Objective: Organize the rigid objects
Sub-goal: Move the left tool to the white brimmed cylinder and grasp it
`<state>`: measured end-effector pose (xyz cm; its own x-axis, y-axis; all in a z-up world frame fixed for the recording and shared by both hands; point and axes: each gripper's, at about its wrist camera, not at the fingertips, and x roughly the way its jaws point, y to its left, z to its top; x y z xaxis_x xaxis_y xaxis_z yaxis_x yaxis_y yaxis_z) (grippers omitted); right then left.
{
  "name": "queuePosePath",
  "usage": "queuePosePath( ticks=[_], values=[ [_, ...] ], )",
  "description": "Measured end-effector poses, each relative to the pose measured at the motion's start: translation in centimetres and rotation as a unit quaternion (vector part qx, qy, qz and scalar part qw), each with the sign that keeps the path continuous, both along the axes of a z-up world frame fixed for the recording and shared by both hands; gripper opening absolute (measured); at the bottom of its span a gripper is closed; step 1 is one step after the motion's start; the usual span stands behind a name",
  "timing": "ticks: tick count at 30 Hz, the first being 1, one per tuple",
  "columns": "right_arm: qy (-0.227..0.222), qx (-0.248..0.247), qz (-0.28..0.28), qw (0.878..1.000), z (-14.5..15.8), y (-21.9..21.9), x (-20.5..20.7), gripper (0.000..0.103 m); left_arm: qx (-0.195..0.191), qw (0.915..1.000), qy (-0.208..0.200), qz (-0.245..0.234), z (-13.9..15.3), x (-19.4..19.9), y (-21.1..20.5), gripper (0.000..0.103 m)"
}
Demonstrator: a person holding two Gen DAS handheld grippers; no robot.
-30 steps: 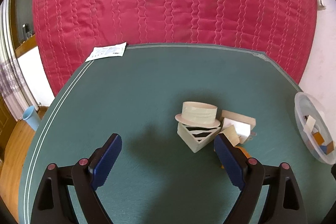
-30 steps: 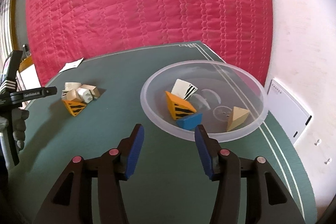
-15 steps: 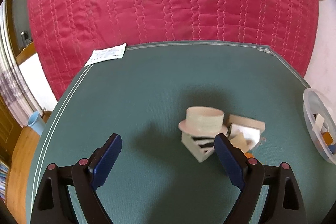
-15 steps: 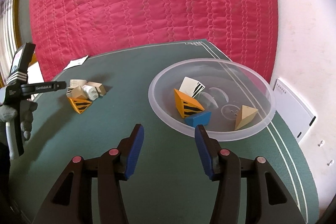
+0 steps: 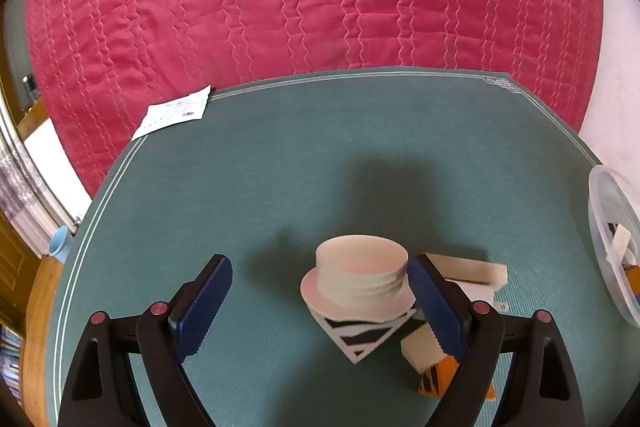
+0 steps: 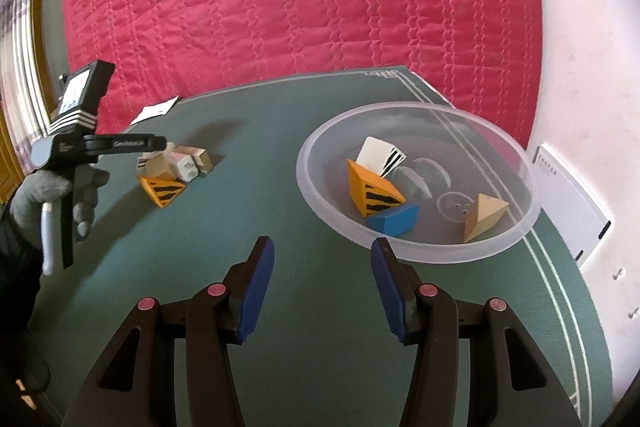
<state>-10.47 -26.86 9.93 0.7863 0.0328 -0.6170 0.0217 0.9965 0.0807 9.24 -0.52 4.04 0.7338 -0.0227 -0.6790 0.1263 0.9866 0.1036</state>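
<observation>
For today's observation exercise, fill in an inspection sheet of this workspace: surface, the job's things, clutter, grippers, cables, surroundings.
Surface: green mat with pale border lines.
Job's things: clear bowl holds an orange striped wedge, blue block, tan wedge and white striped block. Loose pile on the mat: cream hat-shaped piece on top of a white striped wedge, plus other blocks.
Clutter: paper slip at the mat's far edge.
Grippers: left hand-held gripper open, at the pile; right hand-held gripper open, empty, near the bowl.
Cables: nothing seen.
Surroundings: red quilted cloth behind; white wall.
</observation>
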Motion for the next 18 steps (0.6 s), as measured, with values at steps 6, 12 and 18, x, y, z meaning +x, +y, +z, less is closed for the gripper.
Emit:
queuePosePath(
  ticks=[6,12,18],
  values=[
    [0.018,0.016,0.015,1.000,-0.6,0.6,0.6,0.052,0.001,0.9998,0.011,-0.015,-0.6,0.8,-0.6,0.083],
    [0.033,0.028,0.031,0.999,-1.1,1.7,1.3,0.052,-0.021,0.9991,0.025,-0.026,-0.9,1.4,-0.3,0.055],
    [0.050,0.045,0.050,0.997,-1.5,3.1,2.3,0.052,-0.044,0.9986,0.022,-0.023,-0.7,1.2,0.8,0.052]
  ],
)
